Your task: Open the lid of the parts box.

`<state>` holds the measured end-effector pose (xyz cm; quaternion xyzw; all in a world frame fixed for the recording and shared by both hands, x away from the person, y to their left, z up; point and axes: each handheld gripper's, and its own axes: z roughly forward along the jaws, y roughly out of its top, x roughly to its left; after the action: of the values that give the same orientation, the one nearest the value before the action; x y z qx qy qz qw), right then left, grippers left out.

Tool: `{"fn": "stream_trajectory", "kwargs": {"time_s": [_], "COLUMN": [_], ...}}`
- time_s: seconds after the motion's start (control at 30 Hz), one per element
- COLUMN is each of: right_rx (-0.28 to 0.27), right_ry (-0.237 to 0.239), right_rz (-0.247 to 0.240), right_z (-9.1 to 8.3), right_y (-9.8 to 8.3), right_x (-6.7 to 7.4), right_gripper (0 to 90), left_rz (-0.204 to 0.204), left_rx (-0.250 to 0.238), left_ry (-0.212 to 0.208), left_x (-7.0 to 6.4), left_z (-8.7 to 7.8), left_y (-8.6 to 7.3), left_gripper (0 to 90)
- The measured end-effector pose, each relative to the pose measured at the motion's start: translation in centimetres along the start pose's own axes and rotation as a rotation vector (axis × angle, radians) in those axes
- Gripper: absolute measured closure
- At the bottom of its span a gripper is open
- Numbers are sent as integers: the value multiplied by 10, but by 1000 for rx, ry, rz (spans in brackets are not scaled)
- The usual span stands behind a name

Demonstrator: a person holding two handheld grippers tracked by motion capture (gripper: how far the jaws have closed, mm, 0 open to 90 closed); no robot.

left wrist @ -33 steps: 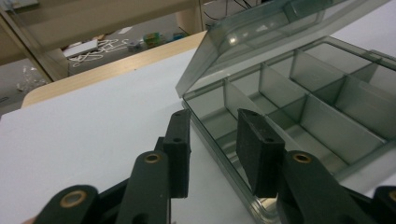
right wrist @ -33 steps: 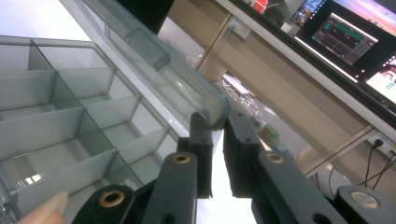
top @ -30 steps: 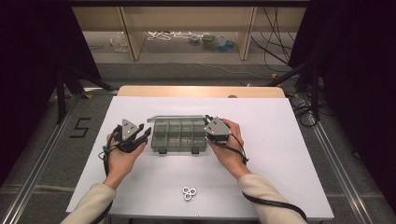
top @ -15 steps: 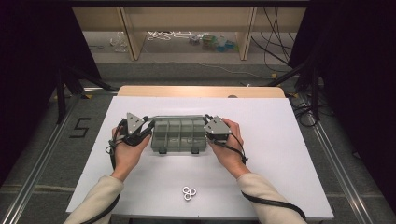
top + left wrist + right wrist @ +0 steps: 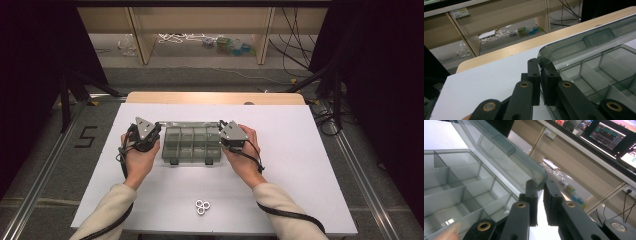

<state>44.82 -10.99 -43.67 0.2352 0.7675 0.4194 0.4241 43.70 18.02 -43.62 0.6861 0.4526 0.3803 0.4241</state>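
Box (image 5: 191, 145) sits mid-table between my hands, its compartments bare. From above I can't read either grip. My left gripper (image 5: 541, 65) view settles it: its jaws have just closed onto the lid (image 5: 584, 42) corner. My right gripper (image 5: 539, 185) view shows the lid's other corner pinched between narrow jaws. Rings (image 5: 202, 206) lie near the table (image 5: 310, 165) edge.

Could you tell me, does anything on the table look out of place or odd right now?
Only the small white rings: they lie clustered near the table's front edge, well apart from the compartment box. The box sits square, lid raised, each end gripped by the left gripper and right gripper. Nothing looks spilled or damaged.
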Motion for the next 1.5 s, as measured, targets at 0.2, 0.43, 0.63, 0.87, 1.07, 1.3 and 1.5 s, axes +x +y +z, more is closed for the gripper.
{"fn": "stream_trajectory", "kwargs": {"time_s": [0.2,0.43,0.63,0.87,1.07,1.3,1.5], "right_rx": [-3,11,6,18,18,27,27], "right_ry": [-2,16,9,26,17,29,32], "right_rz": [22,67,82,118,139,158,177], "right_z": [3,5,9,13,18,21,24], "right_y": [2,4,6,9,11,13,14], "right_x": [-4,-7,-11,-15,-19,-21,-24], "right_gripper": [830,830,830,829,828,827,827], "left_rz": [-16,-28,-37,-44,-43,-53,-64], "left_rx": [8,17,26,32,29,25,30], "left_ry": [7,16,9,-5,-12,-14,-30], "left_x": [1,2,6,11,14,15,19], "left_z": [3,8,13,18,24,28,32], "left_y": [5,11,16,21,25,27,29], "left_gripper": [872,875,875,874,871,869,869]}}
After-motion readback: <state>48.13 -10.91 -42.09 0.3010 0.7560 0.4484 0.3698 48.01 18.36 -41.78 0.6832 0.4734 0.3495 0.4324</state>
